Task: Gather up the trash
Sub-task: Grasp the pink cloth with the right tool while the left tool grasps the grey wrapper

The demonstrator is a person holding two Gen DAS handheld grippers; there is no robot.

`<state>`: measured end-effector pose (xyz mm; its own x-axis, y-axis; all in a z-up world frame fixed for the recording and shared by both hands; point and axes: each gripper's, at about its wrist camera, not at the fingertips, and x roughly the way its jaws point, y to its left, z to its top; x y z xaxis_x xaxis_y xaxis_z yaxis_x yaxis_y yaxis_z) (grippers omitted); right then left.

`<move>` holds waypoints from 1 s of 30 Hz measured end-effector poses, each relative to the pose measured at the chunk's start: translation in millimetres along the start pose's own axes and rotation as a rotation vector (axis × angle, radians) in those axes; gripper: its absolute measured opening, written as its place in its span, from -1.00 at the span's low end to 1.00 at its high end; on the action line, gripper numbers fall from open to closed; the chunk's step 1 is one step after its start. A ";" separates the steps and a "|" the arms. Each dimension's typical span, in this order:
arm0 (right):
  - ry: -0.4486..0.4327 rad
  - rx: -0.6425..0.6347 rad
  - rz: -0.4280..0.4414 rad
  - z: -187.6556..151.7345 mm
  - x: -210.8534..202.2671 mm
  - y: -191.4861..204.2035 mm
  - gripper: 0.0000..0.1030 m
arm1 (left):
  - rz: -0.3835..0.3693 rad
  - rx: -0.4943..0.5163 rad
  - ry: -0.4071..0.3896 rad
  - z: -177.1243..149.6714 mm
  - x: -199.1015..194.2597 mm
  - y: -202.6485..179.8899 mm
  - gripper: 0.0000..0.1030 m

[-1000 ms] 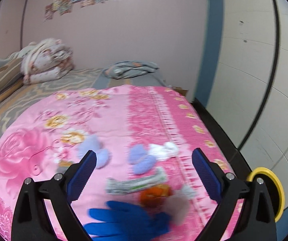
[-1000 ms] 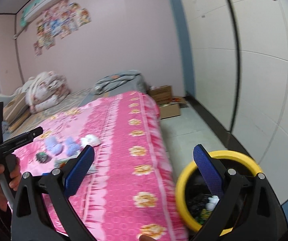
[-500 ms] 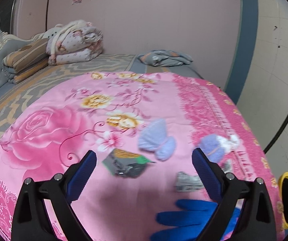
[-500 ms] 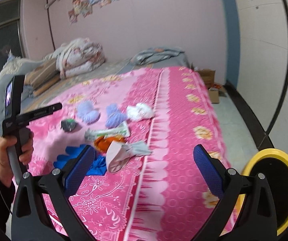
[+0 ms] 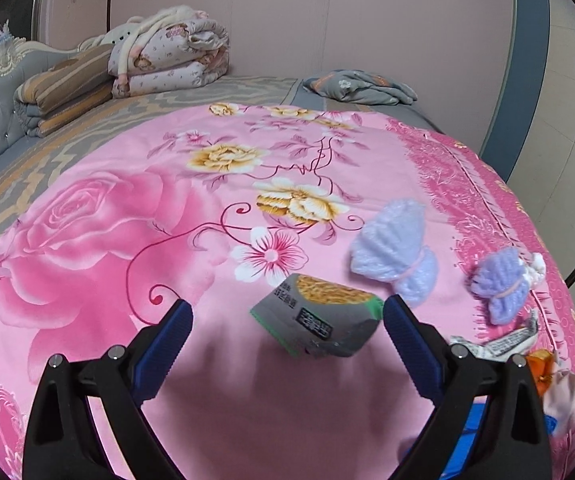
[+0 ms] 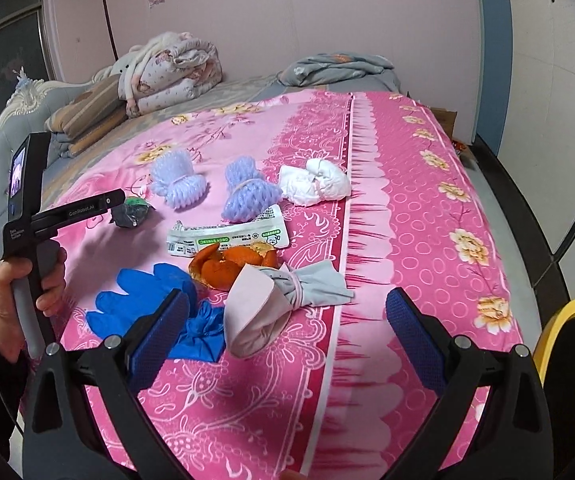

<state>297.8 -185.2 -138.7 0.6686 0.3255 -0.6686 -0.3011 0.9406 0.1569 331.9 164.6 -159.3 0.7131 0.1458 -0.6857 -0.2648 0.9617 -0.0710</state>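
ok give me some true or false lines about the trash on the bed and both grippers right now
1. The left gripper is open, its jaws on either side of the crumpled grey wrapper. True.
2. The right gripper holds the blue glove. False: open, empty.
3. The orange peel lies in the yellow-rimmed bin. False: it is on the pink bedspread.
4. Two purple foam nets lie on the bed. True.
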 end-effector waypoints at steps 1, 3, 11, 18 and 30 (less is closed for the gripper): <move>0.005 -0.001 0.004 0.4 3.1 0.5 0.84 | 0.002 0.002 0.004 0.2 4.1 0.5 0.79; 0.008 -0.009 0.007 0.9 7.7 2.1 0.83 | 0.010 0.004 0.009 0.6 11.2 0.9 0.79; 0.054 -0.023 0.028 -1.0 28.8 7.2 0.47 | -0.049 0.015 0.051 5.2 33.1 -7.2 0.56; 0.109 0.007 0.067 -7.2 43.9 3.3 0.02 | -0.104 0.080 0.079 -1.3 42.9 -24.9 0.12; 0.130 0.000 0.122 -5.8 51.5 7.9 -0.52 | -0.154 0.058 0.079 -3.0 42.7 -22.6 -0.34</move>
<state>325.9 -161.6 -176.1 0.5337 0.4223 -0.7327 -0.3745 0.8948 0.2429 366.4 148.4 -189.2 0.6888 -0.0205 -0.7247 -0.1174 0.9833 -0.1393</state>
